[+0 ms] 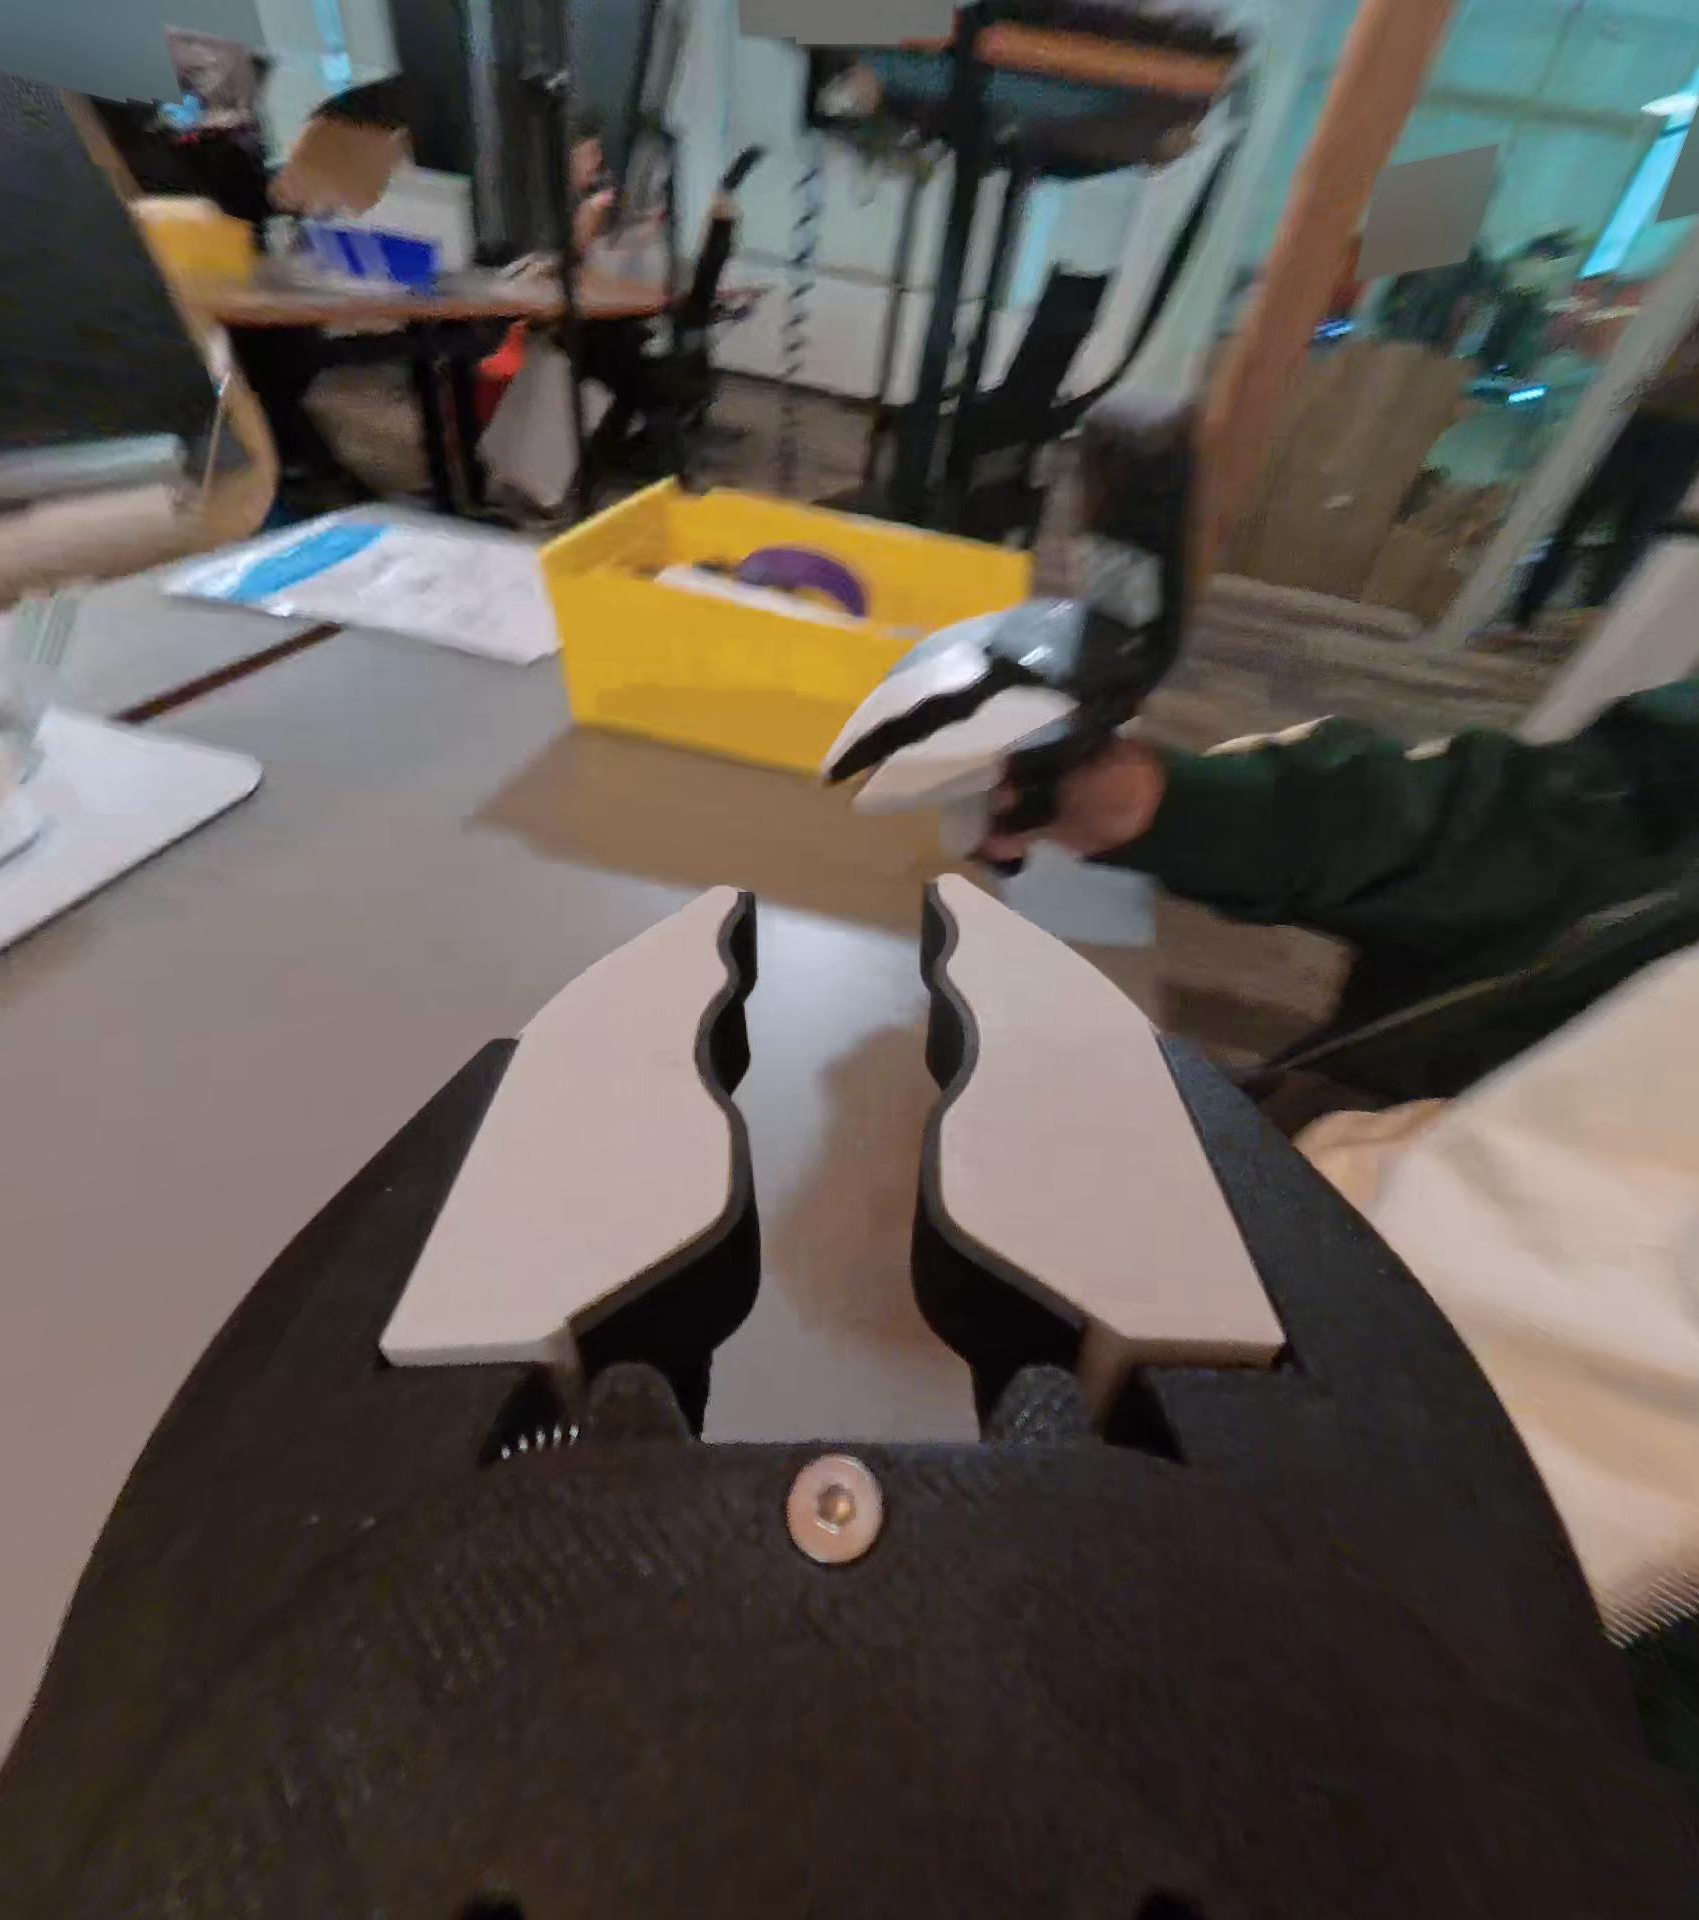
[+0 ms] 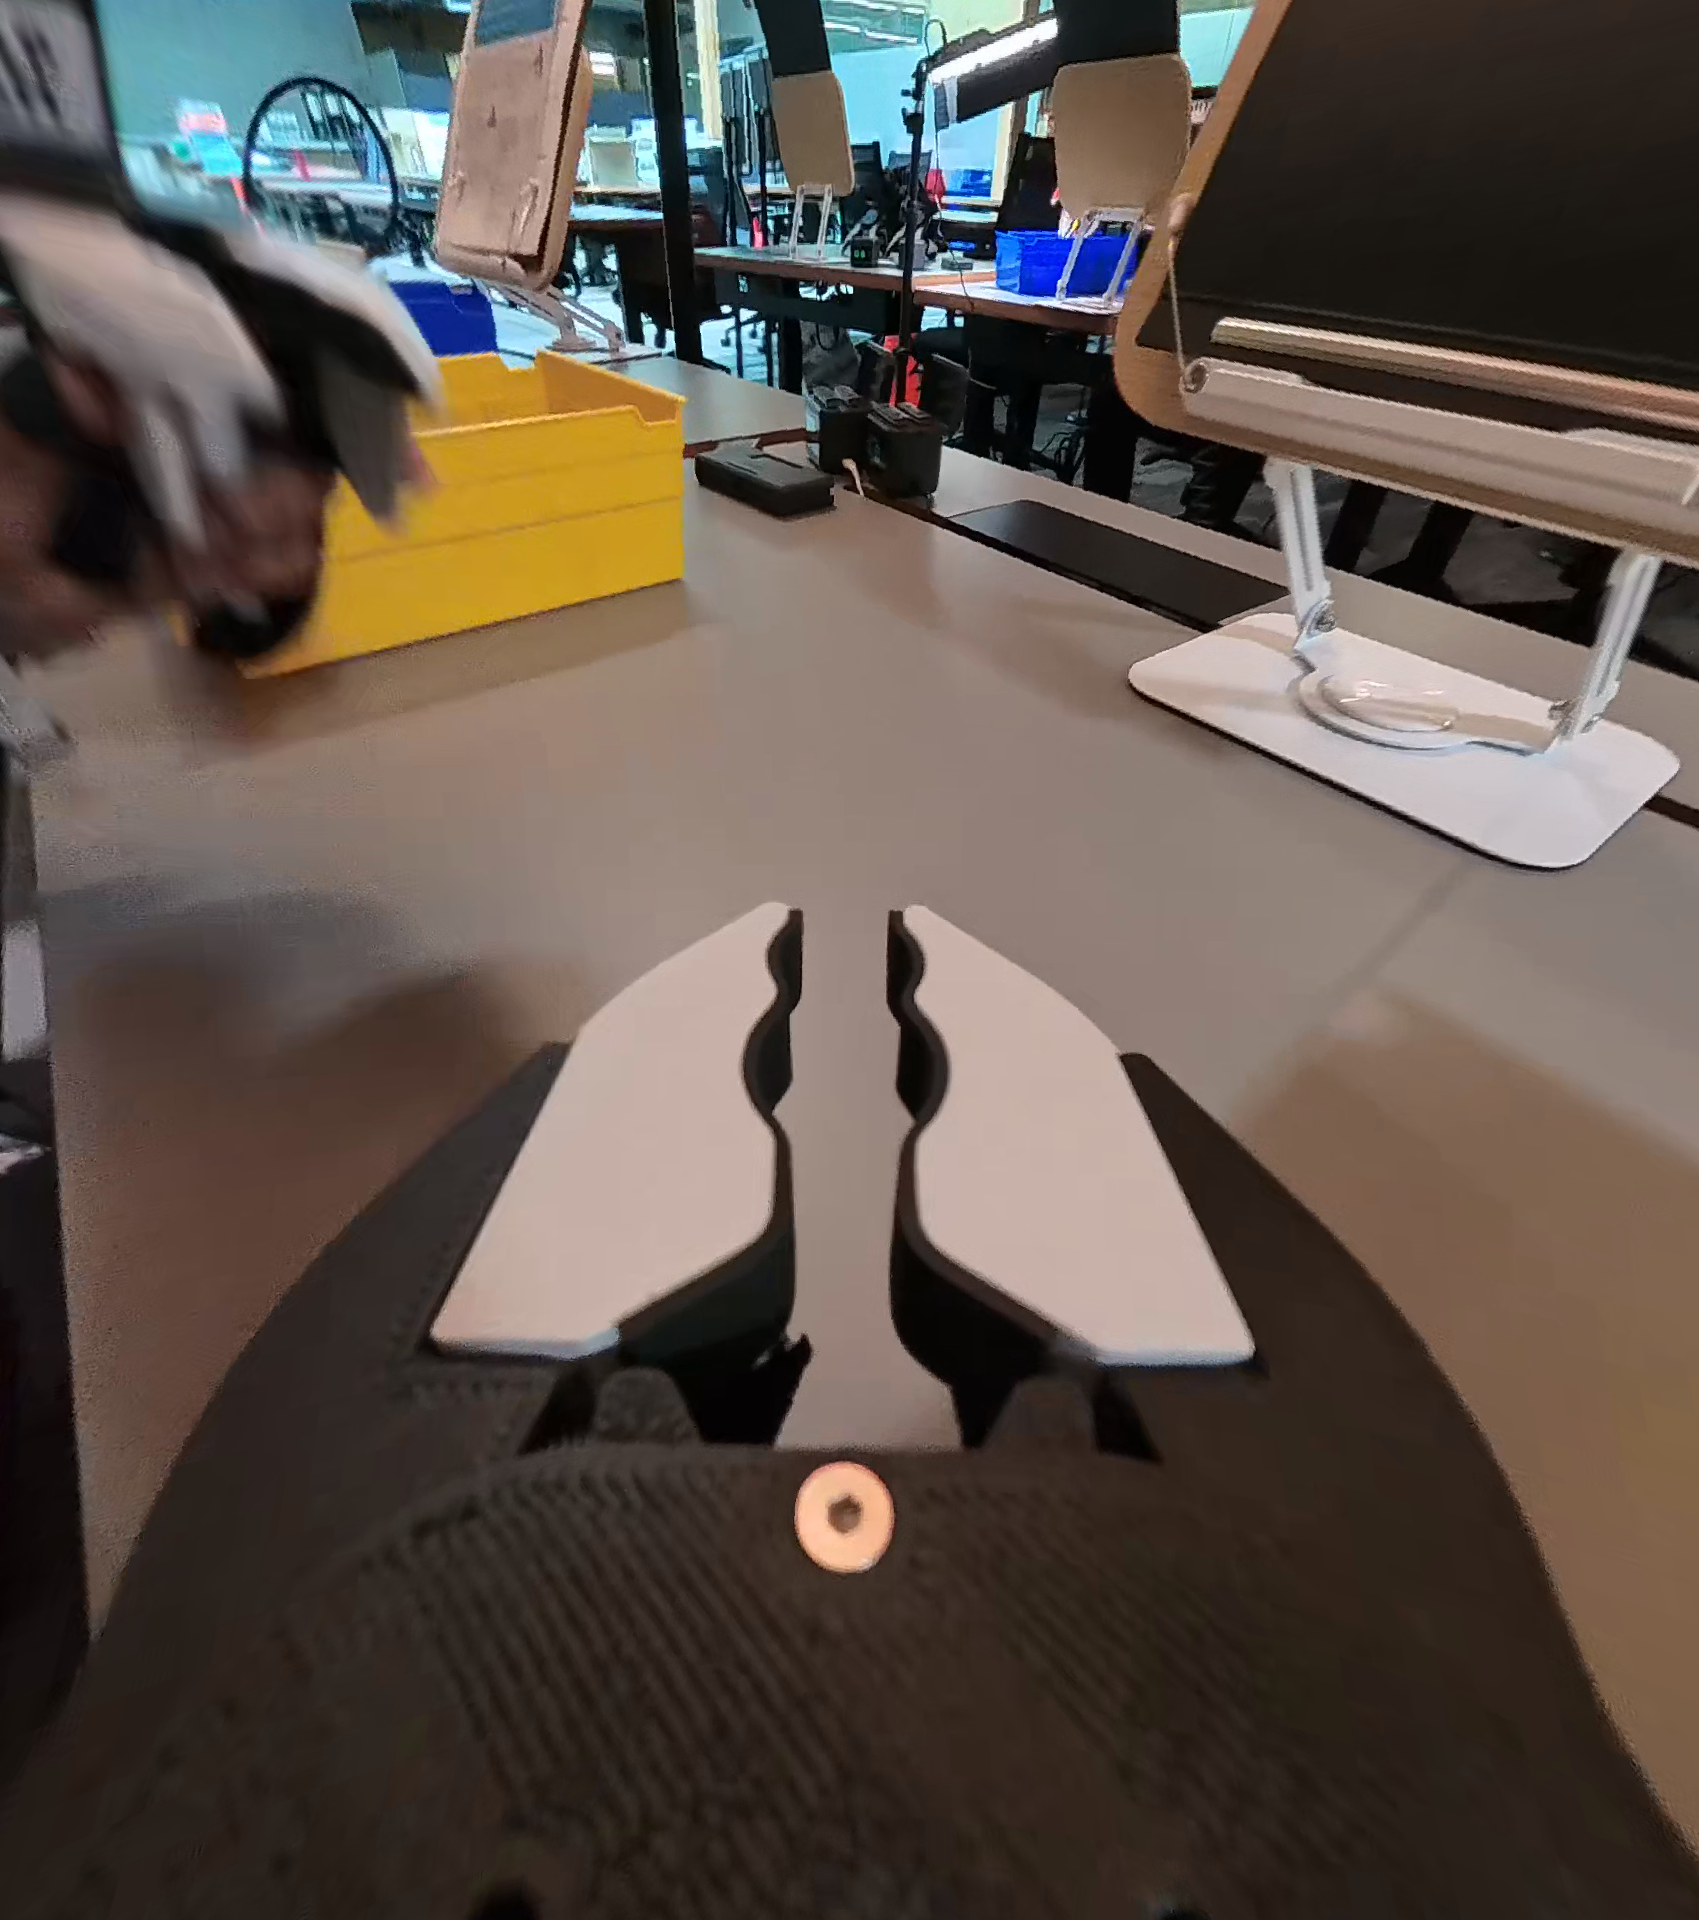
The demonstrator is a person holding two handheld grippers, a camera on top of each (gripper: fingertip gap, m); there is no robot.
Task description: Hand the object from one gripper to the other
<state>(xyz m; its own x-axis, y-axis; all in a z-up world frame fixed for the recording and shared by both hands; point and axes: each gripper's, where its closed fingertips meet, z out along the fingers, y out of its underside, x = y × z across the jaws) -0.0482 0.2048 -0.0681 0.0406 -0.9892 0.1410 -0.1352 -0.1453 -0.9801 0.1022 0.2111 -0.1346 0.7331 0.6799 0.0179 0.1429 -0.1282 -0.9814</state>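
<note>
At the bottom of each view, a hand-held gripper sits low over the bench (image 2: 824, 727). The left hand-held gripper (image 1: 837, 909) has its fingers apart and empty. The right hand-held gripper (image 2: 845, 920) has a narrower gap, empty too. No object for handing over shows; it may lie in the yellow bin (image 1: 720, 665) at upper middle, probably kept within reach.

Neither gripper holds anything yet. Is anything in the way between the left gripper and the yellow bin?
Nothing visible lies in between: only bare table separates the left gripper from the yellow bin. The right gripper, empty too, hangs in the air by the bin's near right corner, slightly off the straight line.
</note>
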